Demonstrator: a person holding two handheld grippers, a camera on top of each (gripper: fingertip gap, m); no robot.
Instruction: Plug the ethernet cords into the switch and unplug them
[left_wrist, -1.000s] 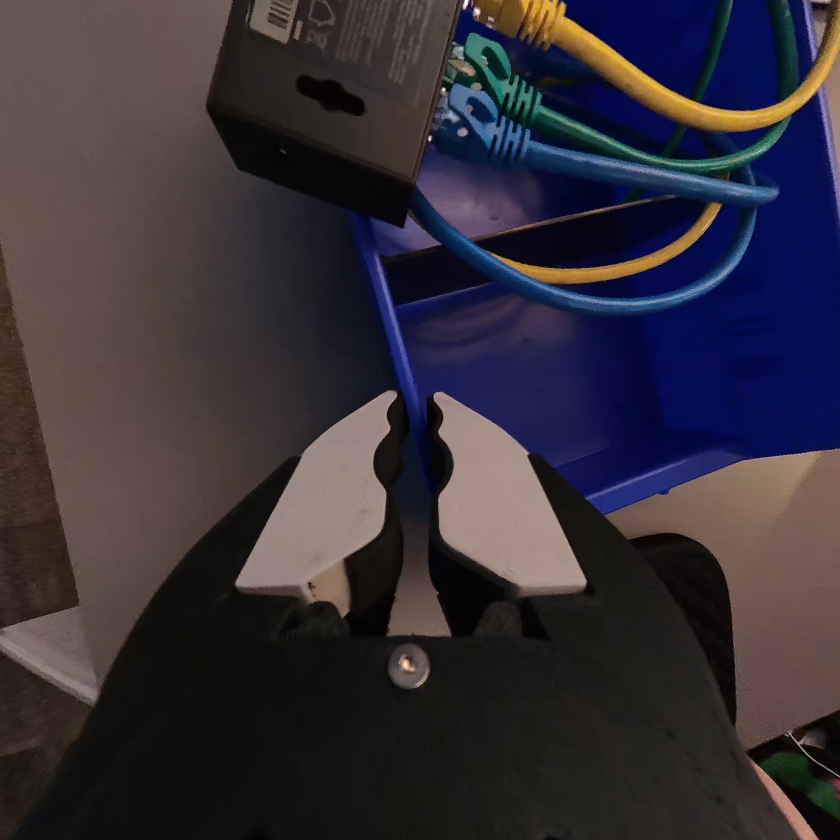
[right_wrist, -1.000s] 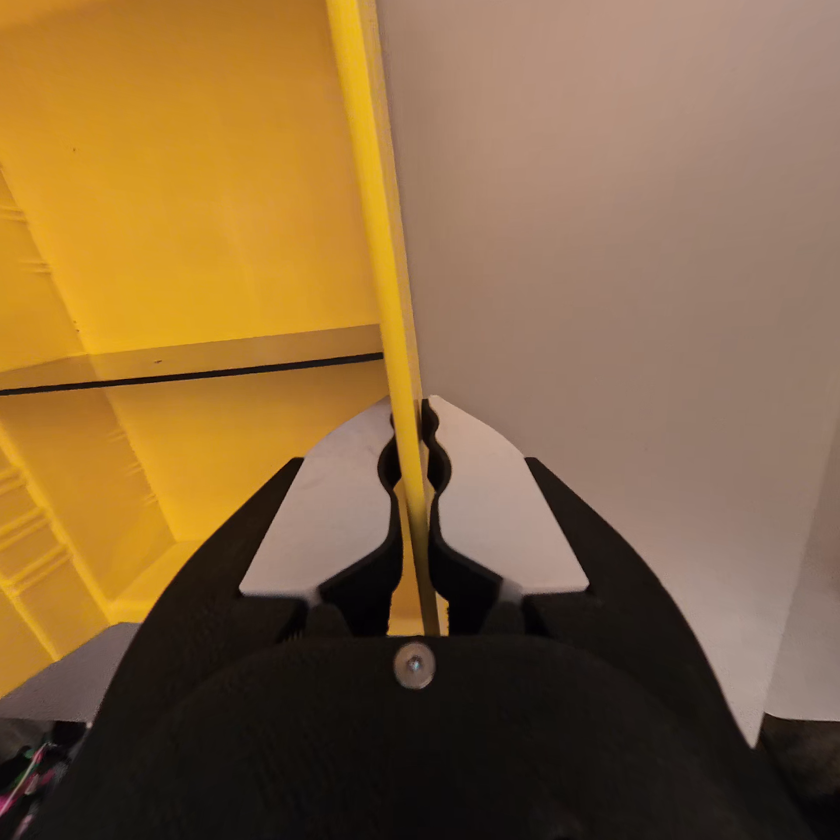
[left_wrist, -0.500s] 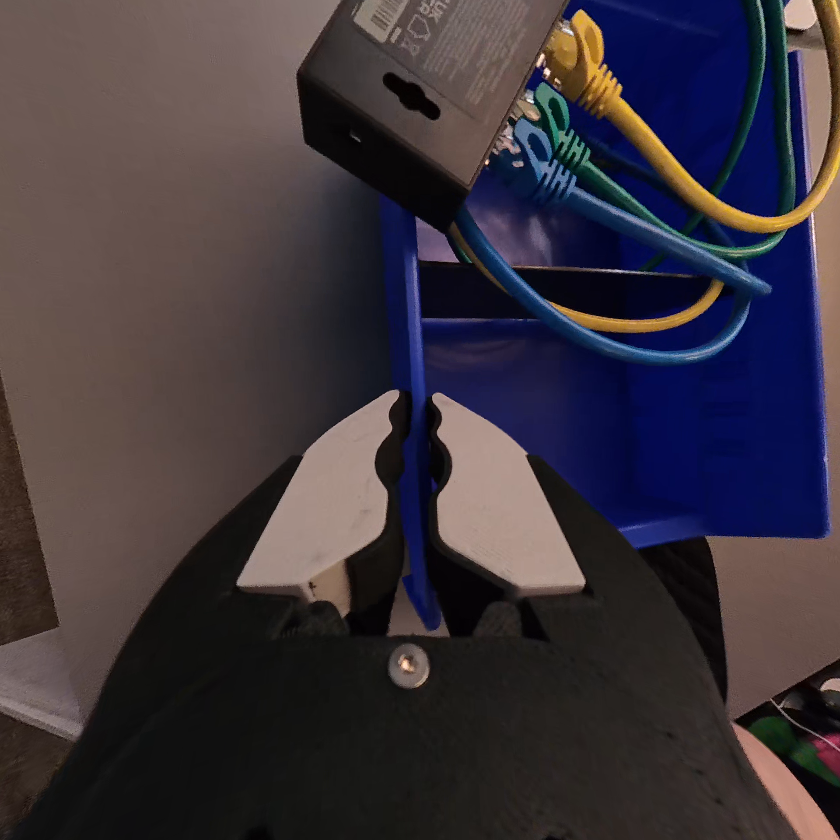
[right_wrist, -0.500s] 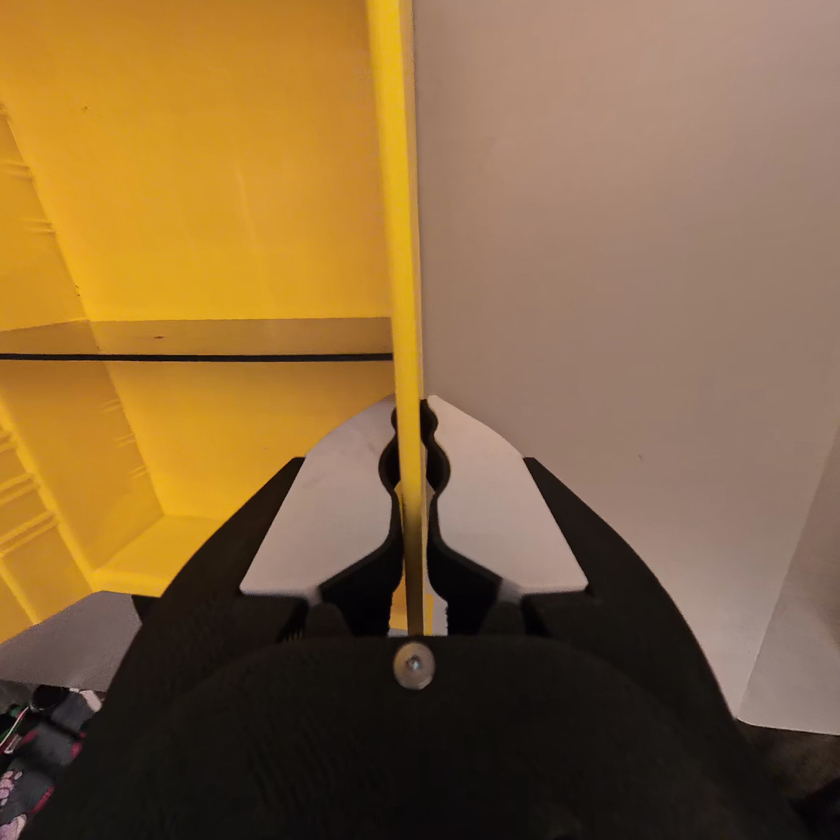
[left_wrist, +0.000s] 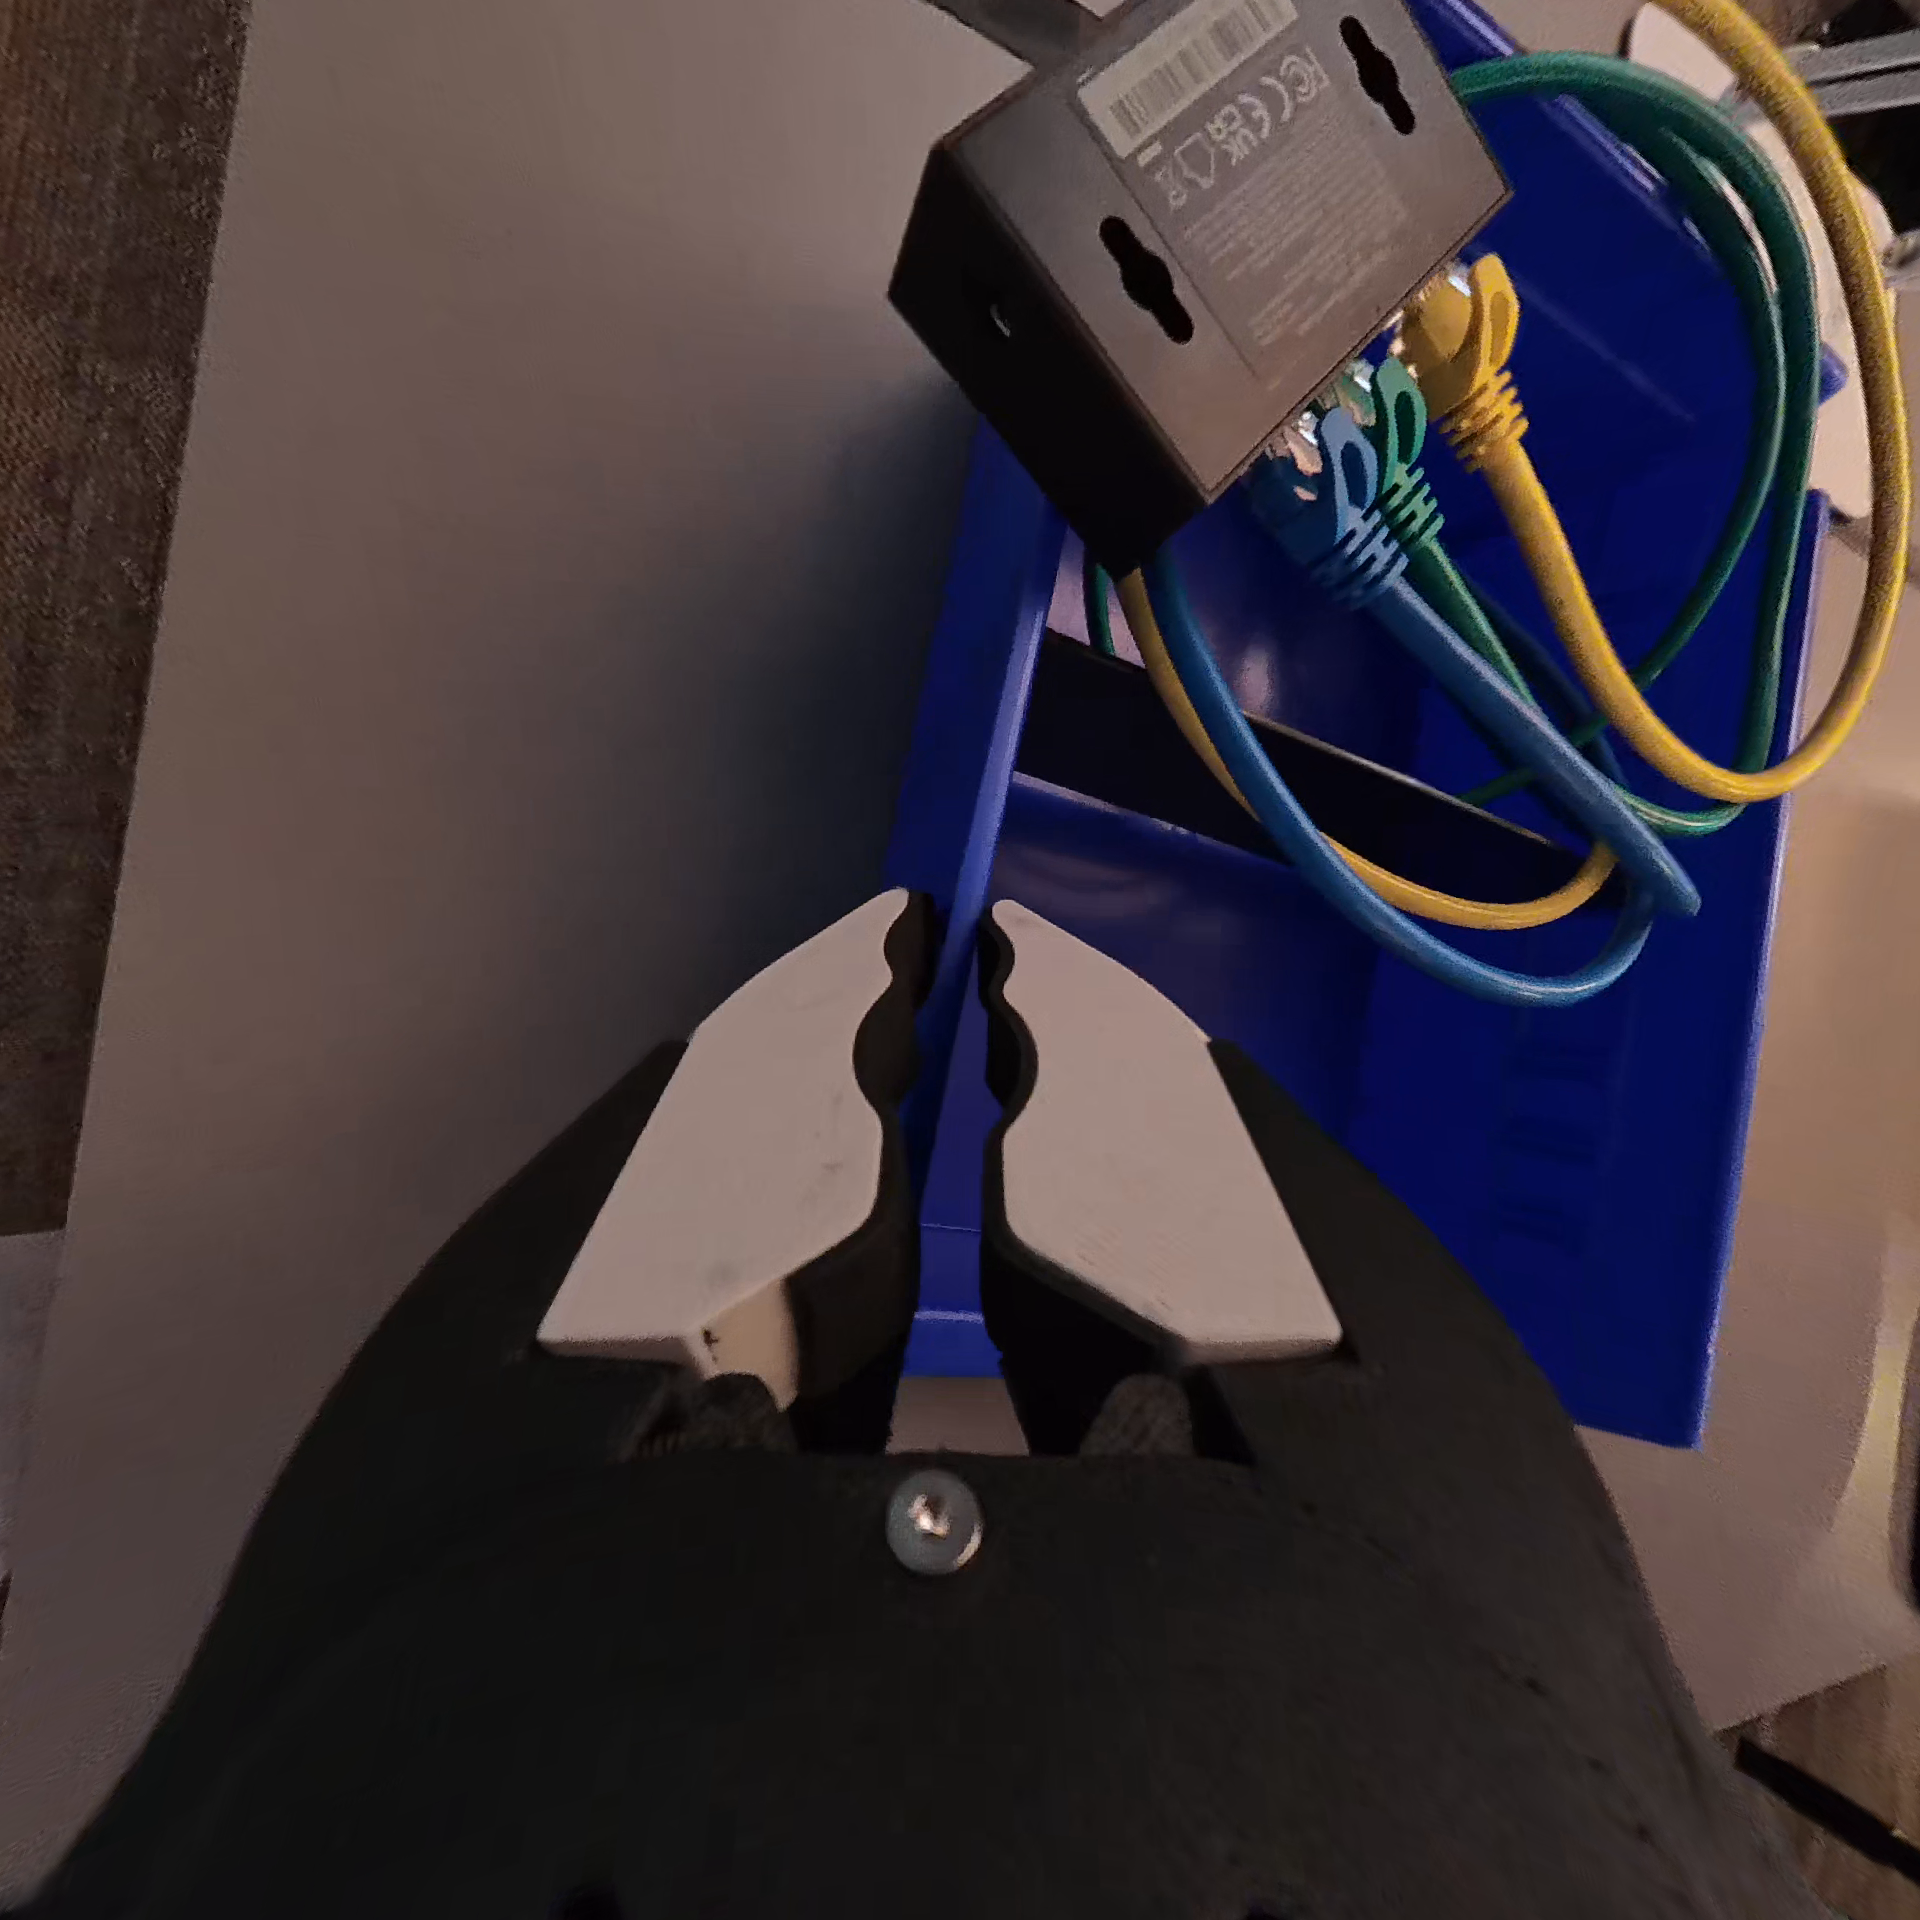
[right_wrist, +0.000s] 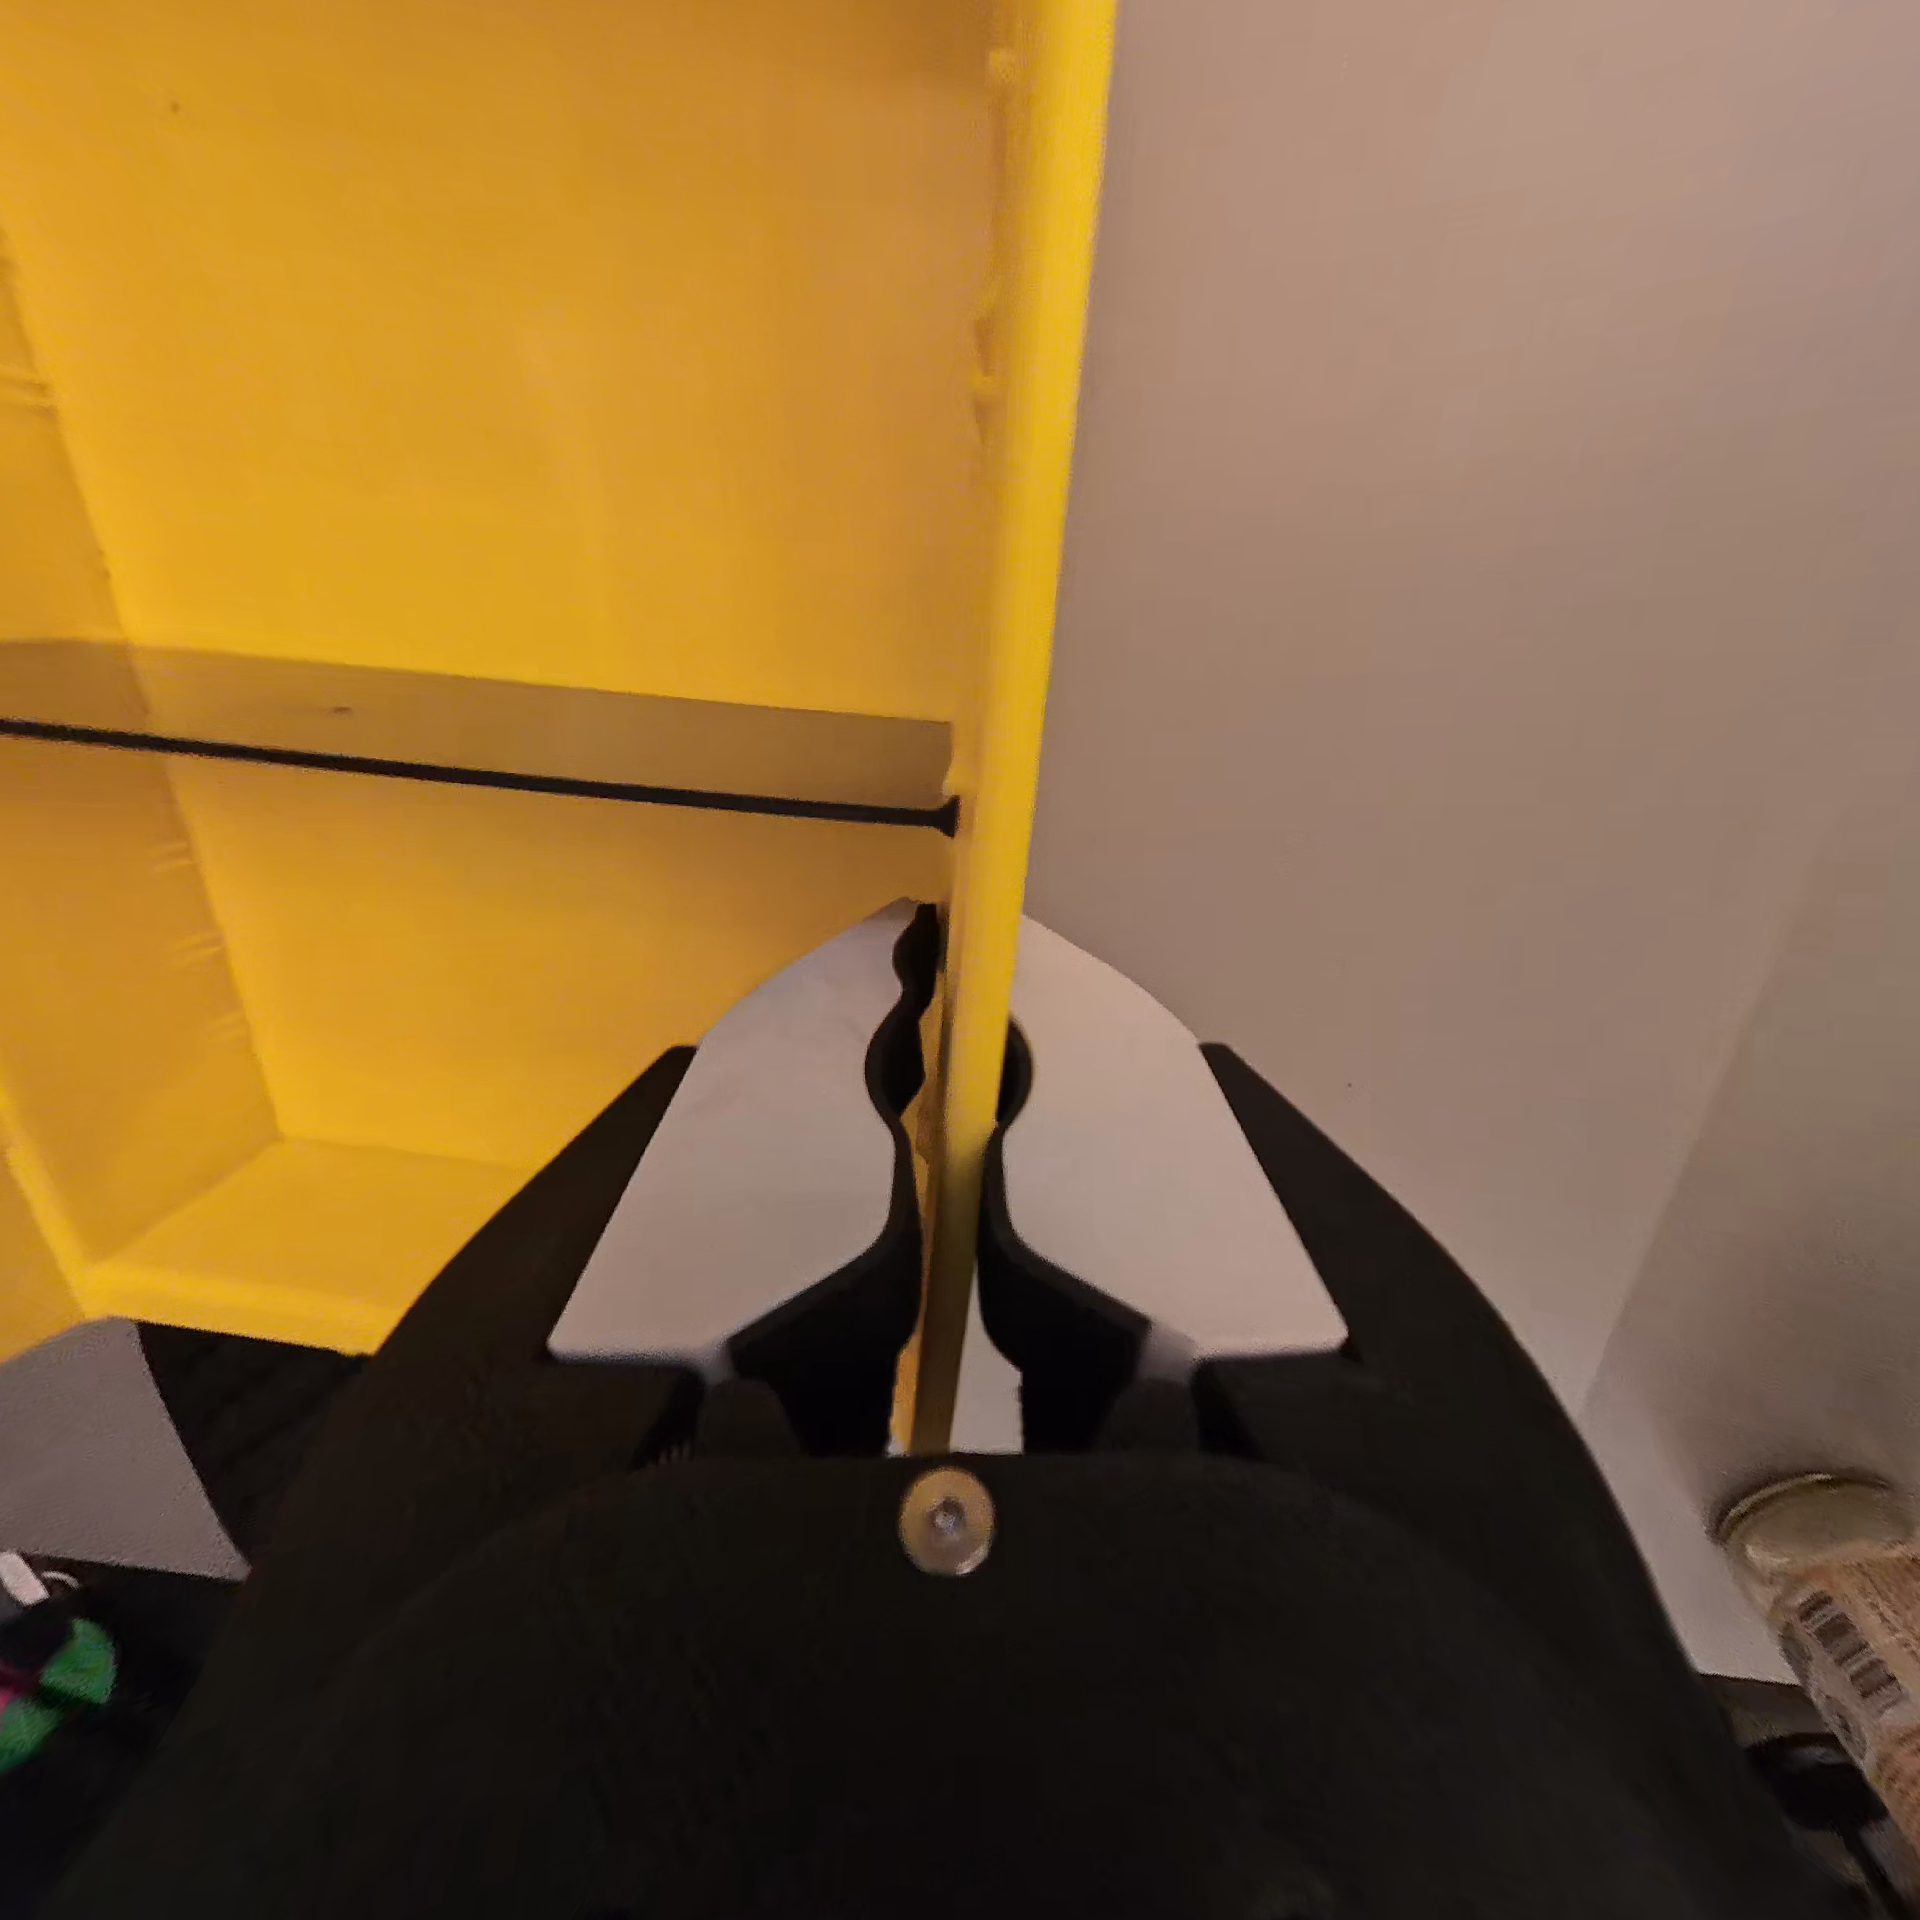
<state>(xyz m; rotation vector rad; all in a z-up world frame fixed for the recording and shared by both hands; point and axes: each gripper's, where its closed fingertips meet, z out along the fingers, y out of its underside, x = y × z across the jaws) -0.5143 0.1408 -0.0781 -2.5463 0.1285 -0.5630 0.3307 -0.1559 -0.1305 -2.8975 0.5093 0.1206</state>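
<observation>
A: What is the left gripper doing?

B: Its two pale fingers are clamped on the thin side wall of the blue plastic bin, near the bin's lower left corner. The bin is tipped up on its side over the pale tabletop.

A: And the switch?

B: The black box-shaped network switch sits at the bin's upper left corner, underside facing the camera, hanging partly past the rim. Three cords are plugged into its lower right face: a yellow ethernet cord, a green ethernet cord and a blue ethernet cord. All three loop down inside the bin, over its dark divider.

A: The right gripper?

B: Closed on the right side wall of a yellow plastic bin, the wall pinched between its fingers. A dark-edged divider crosses that bin. A jar with a pale lid stands at the lower right, off the table edge.
</observation>
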